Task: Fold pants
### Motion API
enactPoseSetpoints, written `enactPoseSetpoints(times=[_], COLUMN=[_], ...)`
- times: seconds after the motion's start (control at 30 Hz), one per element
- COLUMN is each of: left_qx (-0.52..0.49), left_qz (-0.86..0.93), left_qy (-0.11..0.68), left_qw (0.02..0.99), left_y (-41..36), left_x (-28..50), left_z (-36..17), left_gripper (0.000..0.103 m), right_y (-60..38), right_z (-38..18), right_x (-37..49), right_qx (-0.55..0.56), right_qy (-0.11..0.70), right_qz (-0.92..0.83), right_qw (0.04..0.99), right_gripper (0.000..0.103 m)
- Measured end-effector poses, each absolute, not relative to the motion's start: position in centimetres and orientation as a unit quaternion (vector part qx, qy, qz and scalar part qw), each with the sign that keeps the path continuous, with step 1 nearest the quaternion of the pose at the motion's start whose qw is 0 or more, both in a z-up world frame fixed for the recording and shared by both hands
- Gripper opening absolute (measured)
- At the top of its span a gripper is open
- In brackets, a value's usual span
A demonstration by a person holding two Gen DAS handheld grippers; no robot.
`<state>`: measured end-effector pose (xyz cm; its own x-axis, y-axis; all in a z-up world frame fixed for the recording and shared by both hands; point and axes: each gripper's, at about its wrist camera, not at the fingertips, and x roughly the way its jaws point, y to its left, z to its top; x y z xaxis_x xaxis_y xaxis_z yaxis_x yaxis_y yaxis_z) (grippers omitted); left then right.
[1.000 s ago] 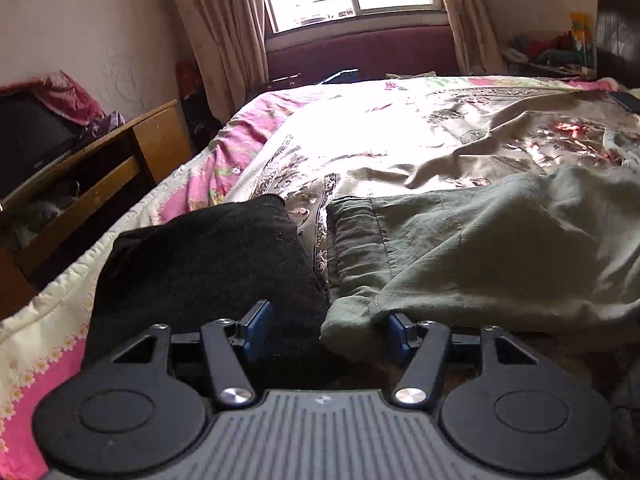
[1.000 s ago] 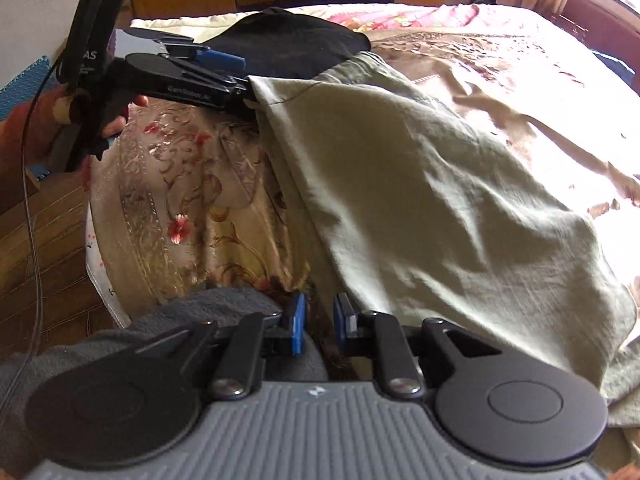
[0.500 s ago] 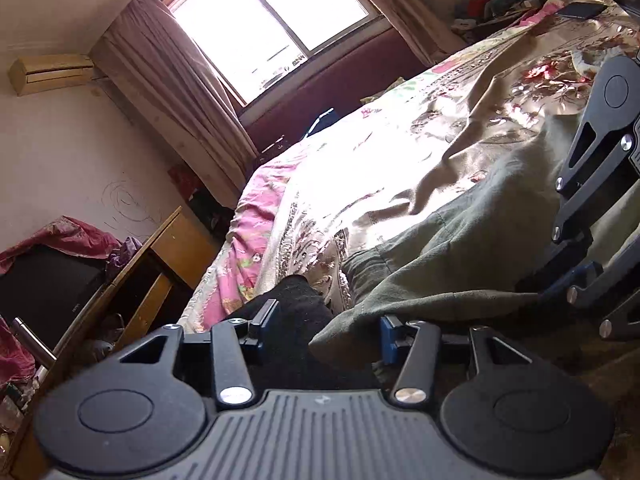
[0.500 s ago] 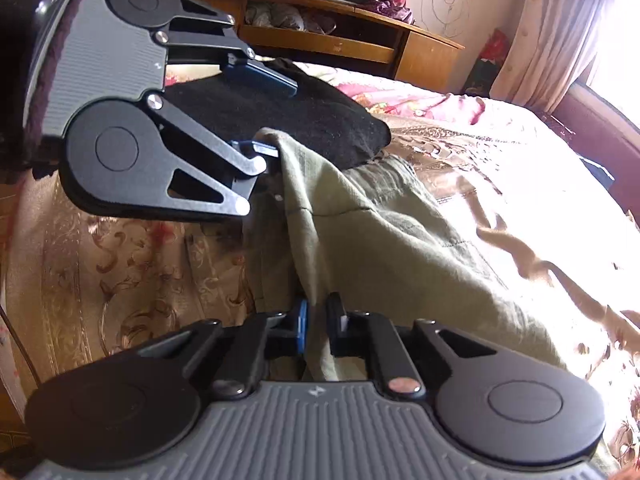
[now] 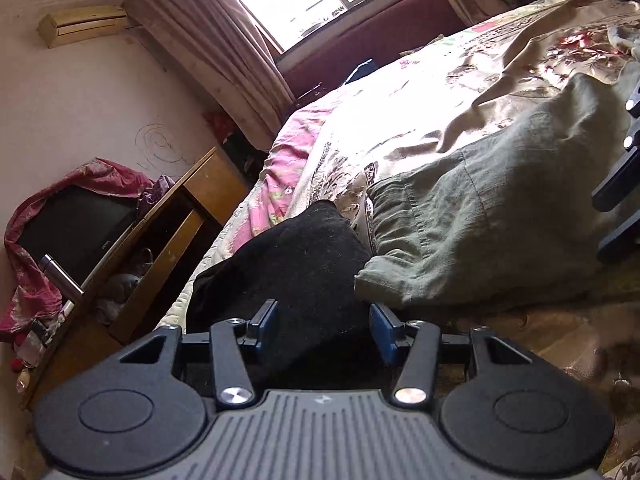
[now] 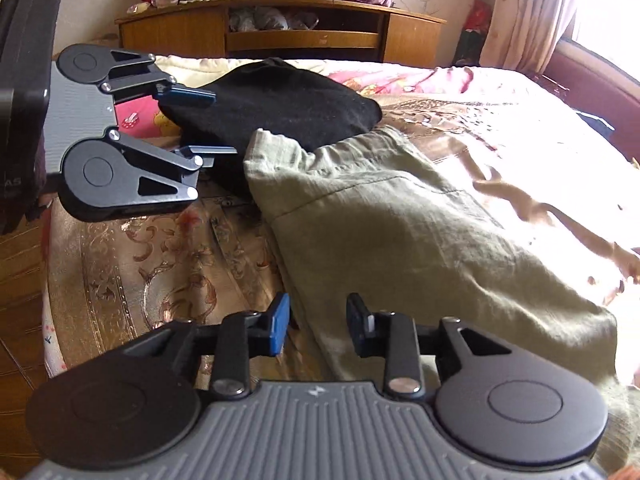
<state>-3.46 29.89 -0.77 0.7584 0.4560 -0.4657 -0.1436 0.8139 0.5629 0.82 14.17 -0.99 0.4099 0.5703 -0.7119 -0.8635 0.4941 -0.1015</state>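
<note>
The olive-green pants lie on the bed, on the floral bedspread, already doubled into a long flat panel. The waistband end sits touching a folded black garment; the far end runs off toward the sunlit side of the mattress.

Left gripper: jaws stand moderately wide, nothing between the pads. In its own view the tips hover over the black garment, with the waistband corner just beside the right-hand finger. It holds nothing.

Right gripper: jaws are opening. The near edge of the pants lies between and under the two fingers, but the pads do not press on it — the cloth rests on the bed by its own weight.

Step in hand, as judged from this layout: the release after a fold. Both claws are free of the cloth and the panel is lying settled, though with soft wrinkles along its length.

Next move, as judged: one more fold to shorten the panel. That calls for a fresh grip at one end — either the waistband corners or the far leg end — with both claws taking all the layers together. The edge near the black garment needs care, since a low approach there could catch that garment as well.
</note>
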Motion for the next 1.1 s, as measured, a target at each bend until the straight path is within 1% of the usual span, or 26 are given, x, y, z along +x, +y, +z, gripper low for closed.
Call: enactPoseSetpoints(times=[0.1,0.13,0.2,0.27,0.3,0.33,0.4,0.47,0.53,0.63,0.73,0.83,0.93,1.0,1.07,1.1], left_qx=[0.222,0.21,0.193,0.162,0.146,0.141,0.143,0.166,0.18,0.177,0.159,0.156,0.17,0.174,0.169,0.167], left_qz=[0.147,0.132,0.087,0.044,0.038,0.044,0.06,0.07,0.055,0.006,-0.065,-0.128,-0.174,-0.185,-0.187,-0.185], left_qy=[0.29,0.296,0.332,0.393,0.413,0.415,0.397,0.358,0.333,0.322,0.319,0.314,0.313,0.315,0.32,0.323], left_qw=[0.919,0.922,0.919,0.904,0.898,0.898,0.905,0.916,0.924,0.93,0.932,0.927,0.918,0.915,0.913,0.913], left_y=[29.2,28.7,27.4,26.2,26.0,25.8,25.0,23.3,21.5,18.3,13.9,9.2,5.4,4.3,3.7,3.6], left_x=[-3.1,-2.8,-1.8,-0.3,0.1,0.3,0.4,0.1,0.3,1.8,4.4,6.4,7.9,8.3,8.6,8.7], left_z=[0.4,0.5,-0.6,-2.8,-3.5,-3.6,-2.5,-0.5,0.9,1.8,1.2,0.0,-0.9,-1.2,-1.4,-1.4], left_gripper=[0.064,0.064,0.065,0.065,0.065,0.065,0.065,0.065,0.065,0.067,0.068,0.068,0.068,0.068,0.068,0.068], right_y=[9.9,8.2,5.3,1.7,0.1,-1.7,-5.7,-9.2,-13.0,-18.2,-22.4,-24.8,-25.8,-26.2,-26.6,-27.0], right_z=[0.3,0.7,1.0,1.3,1.4,1.6,1.9,2.0,1.7,0.3,-1.3,-2.5,-3.3,-3.6,-4.0,-4.3], right_x=[2.2,2.8,4.4,6.6,7.5,8.5,10.7,12.2,14.1,17.1,20.2,22.3,23.5,24.3,24.6,24.8], right_qx=[-0.198,-0.186,-0.167,-0.143,-0.129,-0.114,-0.074,-0.031,0.025,0.11,0.195,0.269,0.305,0.322,0.337,0.349], right_qy=[0.324,0.329,0.339,0.357,0.364,0.368,0.371,0.368,0.365,0.369,0.37,0.354,0.339,0.334,0.334,0.339], right_qz=[0.396,0.372,0.326,0.265,0.24,0.214,0.151,0.109,0.063,0.008,-0.029,-0.029,-0.026,-0.014,-0.007,-0.007], right_qw=[0.836,0.848,0.867,0.884,0.891,0.897,0.913,0.923,0.929,0.923,0.908,0.895,0.889,0.886,0.88,0.873], right_gripper=[0.032,0.032,0.033,0.033,0.033,0.033,0.034,0.035,0.039,0.039,0.04,0.041,0.039,0.039,0.018,0.003])
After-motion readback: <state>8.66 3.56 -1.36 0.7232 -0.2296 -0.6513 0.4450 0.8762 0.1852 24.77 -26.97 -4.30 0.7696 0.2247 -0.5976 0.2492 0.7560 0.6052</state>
